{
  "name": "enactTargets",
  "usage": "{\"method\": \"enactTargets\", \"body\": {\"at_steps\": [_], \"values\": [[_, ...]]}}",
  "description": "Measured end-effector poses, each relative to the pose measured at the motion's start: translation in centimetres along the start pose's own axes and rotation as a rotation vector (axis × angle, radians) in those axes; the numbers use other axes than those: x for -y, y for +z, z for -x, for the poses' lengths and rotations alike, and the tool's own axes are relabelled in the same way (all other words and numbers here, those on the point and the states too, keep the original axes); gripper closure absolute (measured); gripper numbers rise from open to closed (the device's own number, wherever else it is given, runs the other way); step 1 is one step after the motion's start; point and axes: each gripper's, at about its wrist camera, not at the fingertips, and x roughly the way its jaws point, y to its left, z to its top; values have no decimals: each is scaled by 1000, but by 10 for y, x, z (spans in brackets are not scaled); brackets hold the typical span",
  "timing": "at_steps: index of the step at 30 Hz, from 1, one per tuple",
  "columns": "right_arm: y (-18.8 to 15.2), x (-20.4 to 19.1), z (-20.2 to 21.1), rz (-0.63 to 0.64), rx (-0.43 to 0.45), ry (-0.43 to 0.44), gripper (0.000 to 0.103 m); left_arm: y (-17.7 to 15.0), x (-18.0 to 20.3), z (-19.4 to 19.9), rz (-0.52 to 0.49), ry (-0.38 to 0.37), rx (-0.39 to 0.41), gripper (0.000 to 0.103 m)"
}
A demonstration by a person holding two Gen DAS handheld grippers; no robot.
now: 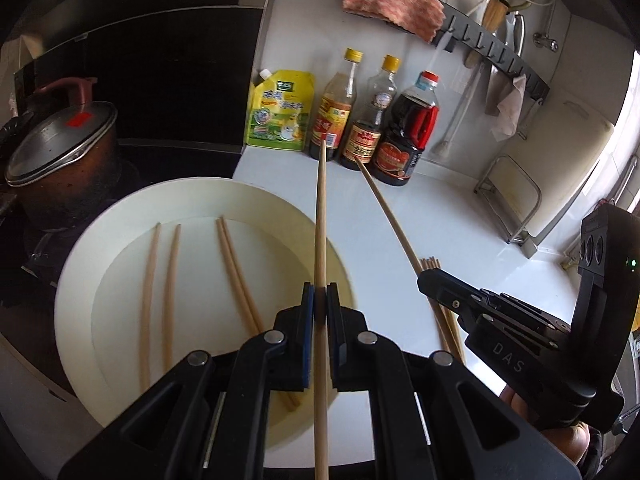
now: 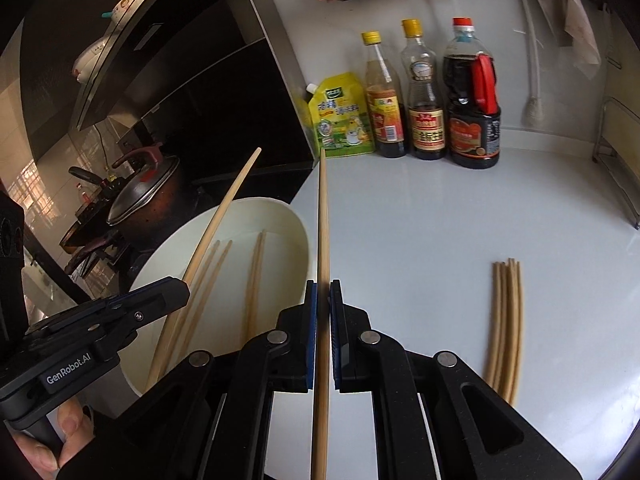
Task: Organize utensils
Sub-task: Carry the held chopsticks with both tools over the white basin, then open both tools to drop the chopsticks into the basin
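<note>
With each hand-held gripper, left (image 1: 320, 300) and right (image 2: 323, 294), clamped on one chopstick (image 1: 321, 216), we risk either thin stick pivoting or slipping onto the plate (image 1: 80, 280) short of the bundle (image 2: 506, 320).

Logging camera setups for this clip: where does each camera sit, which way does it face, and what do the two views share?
Left wrist: sits on the left gripper, looking forward over the white bowl toward the bottles; its jaws pinch a chopstick. The right gripper enters from the right.
Right wrist: sits on the right gripper, facing the counter and the chopstick bundle; its jaws pinch another chopstick. The left gripper and a hand show at left.
Shared: bowl, bottles, bundle, pot, each other's gripper.
</note>
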Motion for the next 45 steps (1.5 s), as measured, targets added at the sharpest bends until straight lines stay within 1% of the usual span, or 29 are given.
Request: {"method": "enactTargets", "body": {"at_steps": [8,14,20,27,28,29,30,31,32,36,42,45], "values": [[10,-47,-50,35,-77,62,97,1,-64,-11,55,93,-13,96],[10,-74,-88,55,-162,79,97,-2,-96,-29,101,123,-54,96],[-1,-86,-112,57,-239,82,97,-12,-117,-42,143,140,-96,96],[-8,-92,-120,65,-262,74,97,-18,-122,-50,150,147,-128,96],[-8,-91,-119,66,-258,69,97,-19,-122,-50,152,151,-127,93],[-7,-91,-117,64,-248,64,97,-19,-123,-48,155,152,-125,83],[-7,-90,-115,63,-241,62,96,-19,-123,-47,157,154,-119,77],[-7,-89,-113,61,-238,61,95,-20,-124,-45,160,159,-110,65],[-7,-87,-111,58,-234,60,95,-20,-124,-43,162,164,-100,55],[-8,-84,-102,50,-218,60,95,-21,-125,-33,166,166,-79,54],[-14,-79,-86,40,-195,70,94,-27,-122,-22,167,166,-73,54],[-18,-75,-75,30,-179,68,93,-30,-117,-19,162,167,-75,52]]}}
